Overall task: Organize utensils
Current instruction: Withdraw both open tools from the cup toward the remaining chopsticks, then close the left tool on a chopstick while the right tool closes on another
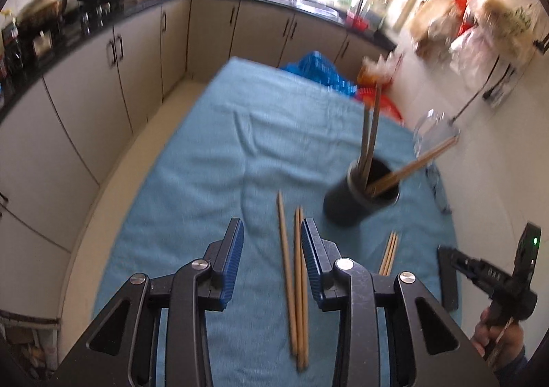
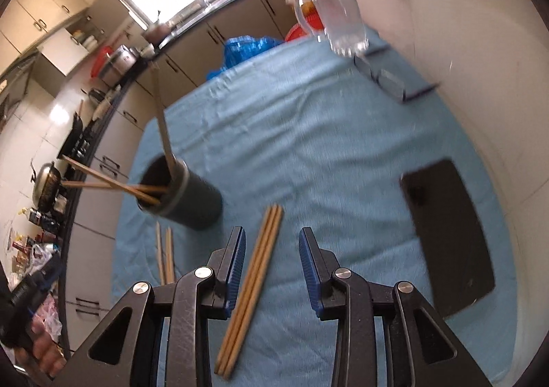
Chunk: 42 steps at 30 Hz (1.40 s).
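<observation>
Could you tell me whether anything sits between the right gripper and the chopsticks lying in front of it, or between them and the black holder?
Nothing visible does. The right gripper has open jaws straddling the loose chopsticks on the blue cloth, with bare cloth between them and the black holder just beyond.

holder (image 1: 360,198) on cloth (image 1: 206,164) | chopsticks (image 1: 295,284) before it (more inside)

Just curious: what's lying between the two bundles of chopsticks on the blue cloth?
Nothing: in the left wrist view only bare blue cloth separates the loose chopsticks from the tight bundle.
</observation>
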### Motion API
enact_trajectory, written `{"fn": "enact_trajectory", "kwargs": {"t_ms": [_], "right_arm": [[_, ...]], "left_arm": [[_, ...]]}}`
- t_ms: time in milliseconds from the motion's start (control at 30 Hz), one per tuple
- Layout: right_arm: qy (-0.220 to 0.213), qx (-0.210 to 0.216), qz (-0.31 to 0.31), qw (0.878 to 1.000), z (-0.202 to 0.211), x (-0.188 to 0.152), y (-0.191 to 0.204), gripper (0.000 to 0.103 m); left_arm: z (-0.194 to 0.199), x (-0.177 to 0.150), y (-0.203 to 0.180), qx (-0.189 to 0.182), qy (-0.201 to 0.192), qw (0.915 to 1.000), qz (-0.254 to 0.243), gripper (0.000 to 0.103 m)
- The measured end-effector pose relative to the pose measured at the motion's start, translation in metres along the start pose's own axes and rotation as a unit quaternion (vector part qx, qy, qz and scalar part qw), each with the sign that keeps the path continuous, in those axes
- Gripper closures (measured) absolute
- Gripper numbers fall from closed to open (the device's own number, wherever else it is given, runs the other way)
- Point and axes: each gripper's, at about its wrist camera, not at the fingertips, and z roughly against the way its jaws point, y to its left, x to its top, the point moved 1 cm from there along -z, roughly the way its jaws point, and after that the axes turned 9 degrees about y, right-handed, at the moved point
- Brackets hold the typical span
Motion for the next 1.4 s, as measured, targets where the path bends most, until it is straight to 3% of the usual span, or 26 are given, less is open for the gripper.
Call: {"fn": "enact_trajectory", "kwargs": {"t_ms": [167,367,567,833,1267,1400], "right_arm": [[0.047,0.008,-0.012,0.999,-0.031,-0.01,-0.005,0.069],[0.098,0.022,-0.049,0.994,-0.068,-0.012,-0.009,0.078],[0.11,0.012,-0.056,0.992,-0.094,-0.001,0.0,0.084],[0.126,-0.038,-0.042,0.99,-0.117,0.008,0.01,0.09],[0.132,-0.099,-0.018,0.986,-0.108,0.008,0.004,0.092],[0.136,-0.074,-0.042,0.987,-0.102,0.005,-0.01,0.093]], "left_arm": [[-0.027,-0.022,-0.002,-0.002,0.05,0.9987,-0.012,0.07],[-0.043,-0.034,0.002,0.006,0.082,0.9963,-0.023,0.07],[-0.046,-0.031,0.014,0.009,0.09,0.9953,-0.033,0.07],[-0.053,-0.025,0.024,0.009,0.102,0.9941,-0.033,0.07],[-0.108,0.005,-0.007,-0.005,0.154,0.9856,-0.07,0.07],[-0.132,0.017,-0.016,-0.001,0.174,0.9817,-0.077,0.067]]}}
